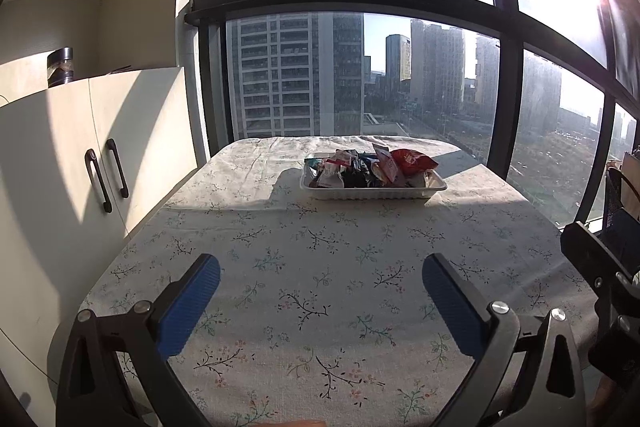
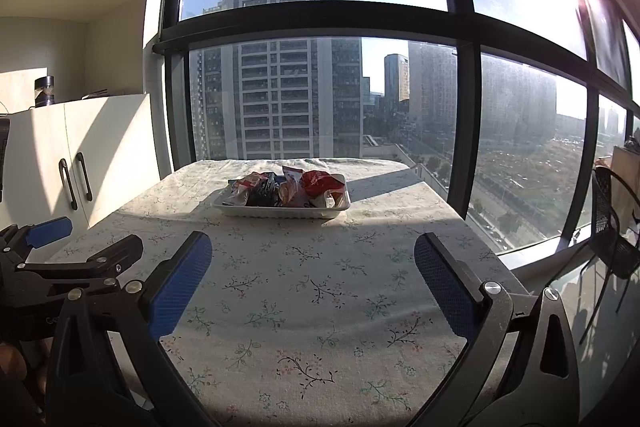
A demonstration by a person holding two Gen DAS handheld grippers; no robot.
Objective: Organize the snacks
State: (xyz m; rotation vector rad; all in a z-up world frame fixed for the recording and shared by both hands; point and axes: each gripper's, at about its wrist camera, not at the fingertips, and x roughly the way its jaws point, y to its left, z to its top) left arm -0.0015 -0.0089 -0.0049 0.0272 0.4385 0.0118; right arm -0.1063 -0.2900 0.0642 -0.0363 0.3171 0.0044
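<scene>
A white tray [image 1: 372, 193] full of snack packets [image 1: 360, 167] stands at the far middle of the flowered tablecloth, near the window. A red bag [image 1: 412, 161] lies at its right end. The tray [image 2: 280, 211] and packets [image 2: 288, 187] also show in the right wrist view. My left gripper [image 1: 320, 271] is open and empty, held over the near part of the table, well short of the tray. My right gripper [image 2: 312, 251] is open and empty too, beside the left one. The left gripper shows at the left edge of the right wrist view [image 2: 60, 247].
The table [image 1: 320, 307] has a floral cloth. White cabinets [image 1: 100, 147] with dark handles stand along the left. A large window [image 1: 360, 67] runs behind the table. A black mesh chair [image 2: 612, 239] stands at the right.
</scene>
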